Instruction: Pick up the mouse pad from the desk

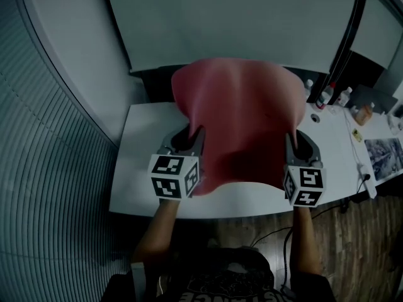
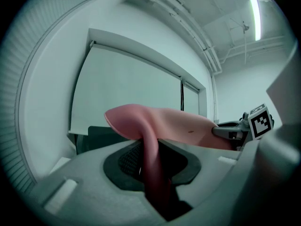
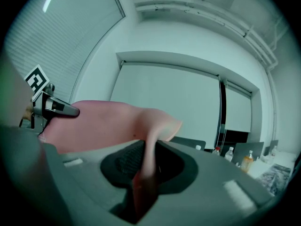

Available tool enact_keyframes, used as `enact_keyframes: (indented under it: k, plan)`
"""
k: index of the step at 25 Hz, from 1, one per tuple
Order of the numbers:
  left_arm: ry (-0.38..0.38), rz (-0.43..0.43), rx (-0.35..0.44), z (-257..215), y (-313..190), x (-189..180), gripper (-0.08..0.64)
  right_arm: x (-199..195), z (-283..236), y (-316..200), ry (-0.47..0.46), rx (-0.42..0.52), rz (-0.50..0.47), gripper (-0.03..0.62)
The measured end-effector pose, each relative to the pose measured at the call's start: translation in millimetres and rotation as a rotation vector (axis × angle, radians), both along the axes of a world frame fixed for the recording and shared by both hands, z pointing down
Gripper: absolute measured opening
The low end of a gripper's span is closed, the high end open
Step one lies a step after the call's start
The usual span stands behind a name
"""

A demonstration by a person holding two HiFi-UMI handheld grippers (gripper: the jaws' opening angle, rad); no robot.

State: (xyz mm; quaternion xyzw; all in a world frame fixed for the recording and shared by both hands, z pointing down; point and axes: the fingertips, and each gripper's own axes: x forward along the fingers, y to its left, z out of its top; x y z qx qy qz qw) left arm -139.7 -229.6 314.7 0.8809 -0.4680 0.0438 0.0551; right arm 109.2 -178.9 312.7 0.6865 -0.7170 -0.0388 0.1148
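Head view: the pink mouse pad (image 1: 239,121) sags between the left gripper (image 1: 192,138) and right gripper (image 1: 295,145), apparently clear of the white desk (image 1: 141,168). Left gripper view: jaws clamped on the pad's left edge. Right gripper view: jaws pinching its right edge. The pickup looks essentially done, with little left but holding it aloft.

White desk (image 1: 140,168), head view. Far right corner: small bottles (image 1: 343,97), a small round object (image 1: 315,118). Along the right edge: white cable (image 1: 356,145), printed sheet (image 1: 384,157).
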Motion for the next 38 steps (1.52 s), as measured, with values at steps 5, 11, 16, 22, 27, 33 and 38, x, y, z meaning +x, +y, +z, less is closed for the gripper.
enact_keyframes:
  k: [5, 11, 16, 22, 27, 33, 38]
  plan:
    - [0.001, -0.012, -0.005, 1, 10, 4, 0.089, 4, 1, 9, 0.003, 0.001, -0.007, 0.086]
    - [-0.01, -0.041, -0.001, 1, 31, 8, 0.089, 9, 2, 24, -0.006, 0.01, -0.03, 0.087]
    - [-0.026, -0.072, 0.009, -3, 50, 15, 0.089, 16, -1, 39, -0.017, 0.019, -0.058, 0.087]
    - [-0.019, -0.112, 0.016, -3, 73, 25, 0.089, 29, -1, 56, -0.01, 0.037, -0.092, 0.087]
    - [-0.018, -0.134, 0.019, -3, 91, 40, 0.089, 42, -3, 71, -0.009, 0.042, -0.114, 0.087]
    - [-0.024, -0.152, 0.029, -2, 113, 51, 0.089, 54, -1, 90, -0.012, 0.055, -0.132, 0.087]
    - [-0.036, -0.165, 0.032, -2, 133, 61, 0.089, 63, 1, 106, -0.015, 0.057, -0.144, 0.087]
